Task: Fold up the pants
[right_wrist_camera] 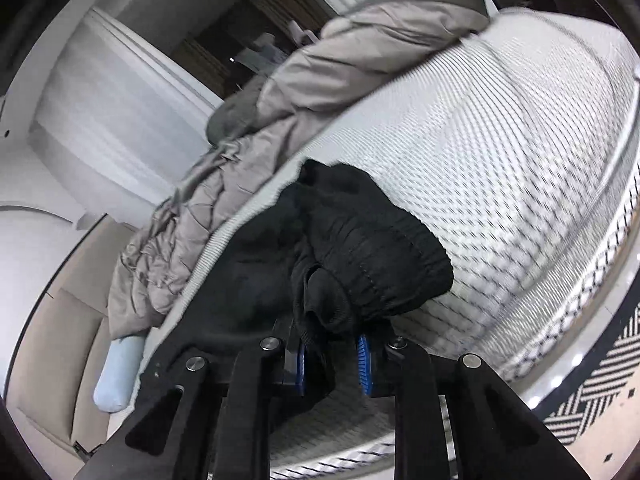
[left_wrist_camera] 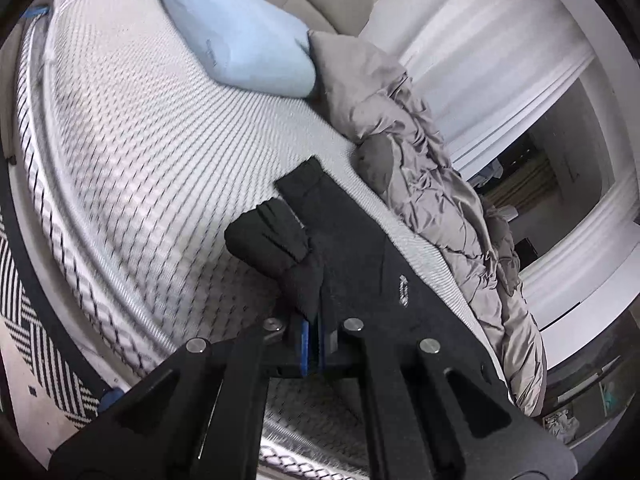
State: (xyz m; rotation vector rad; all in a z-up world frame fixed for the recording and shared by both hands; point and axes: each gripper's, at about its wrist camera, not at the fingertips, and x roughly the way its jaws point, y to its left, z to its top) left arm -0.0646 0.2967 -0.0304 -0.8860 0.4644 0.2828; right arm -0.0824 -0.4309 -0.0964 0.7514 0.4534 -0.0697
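The black pants [left_wrist_camera: 352, 240] lie stretched over the white quilted mattress [left_wrist_camera: 132, 152]. My left gripper [left_wrist_camera: 314, 342] is shut on a bunched edge of them, its blue pads pressed together with fabric between. In the right wrist view the pants [right_wrist_camera: 360, 240] show a ribbed elastic band, gathered in a thick fold. My right gripper [right_wrist_camera: 332, 362] is shut on that fold, and black cloth fills the narrow gap between its blue pads [right_wrist_camera: 364, 364]. The part of the pants under each gripper is hidden.
A light blue pillow [left_wrist_camera: 236, 36] lies at the head of the mattress. A crumpled grey comforter [left_wrist_camera: 432, 184] runs along the far side, seen also in the right wrist view [right_wrist_camera: 320, 80]. A black-and-white patterned rug [left_wrist_camera: 36, 360] covers the floor beside the bed.
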